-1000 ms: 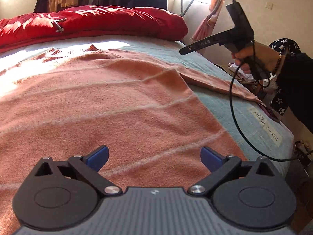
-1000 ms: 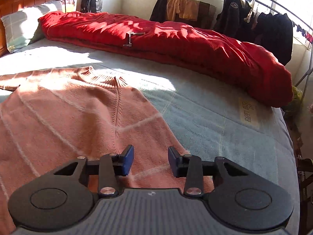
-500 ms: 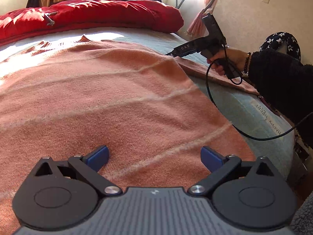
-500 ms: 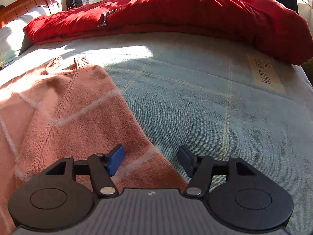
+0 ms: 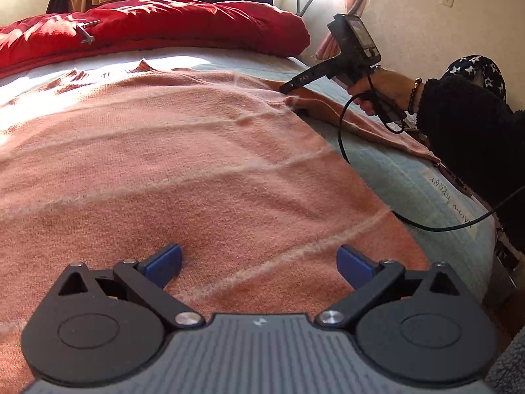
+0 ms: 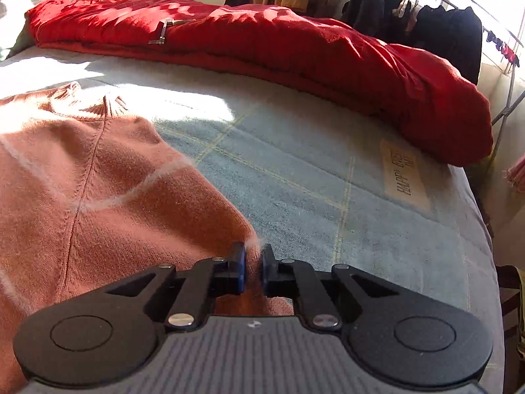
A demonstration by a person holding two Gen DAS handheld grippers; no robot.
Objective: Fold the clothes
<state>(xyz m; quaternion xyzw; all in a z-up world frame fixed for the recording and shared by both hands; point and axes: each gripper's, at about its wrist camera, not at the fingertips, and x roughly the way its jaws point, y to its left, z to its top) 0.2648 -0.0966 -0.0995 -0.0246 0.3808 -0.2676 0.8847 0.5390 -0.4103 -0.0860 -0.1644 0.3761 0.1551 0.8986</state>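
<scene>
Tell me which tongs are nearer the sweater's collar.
Right. The right tongs have just closed on the sweater edge near the armpit, a short way below the collar. The left tongs hover open over the sweater's lower body, farther away.

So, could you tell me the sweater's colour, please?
The sweater is salmon pink with thin pale stripes; left wrist view.

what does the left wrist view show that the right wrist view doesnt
Left wrist only: the open left gripper over the sweater body, the person's hand working the right gripper's handle, and a black cable.

Right wrist only: the right gripper, its jaws just closed, pinching the sweater's edge, plus the ribbed collar.

Both: the salmon-pink knitted sweater with pale stripes, the light blue bedsheet and the red duvet.
</scene>
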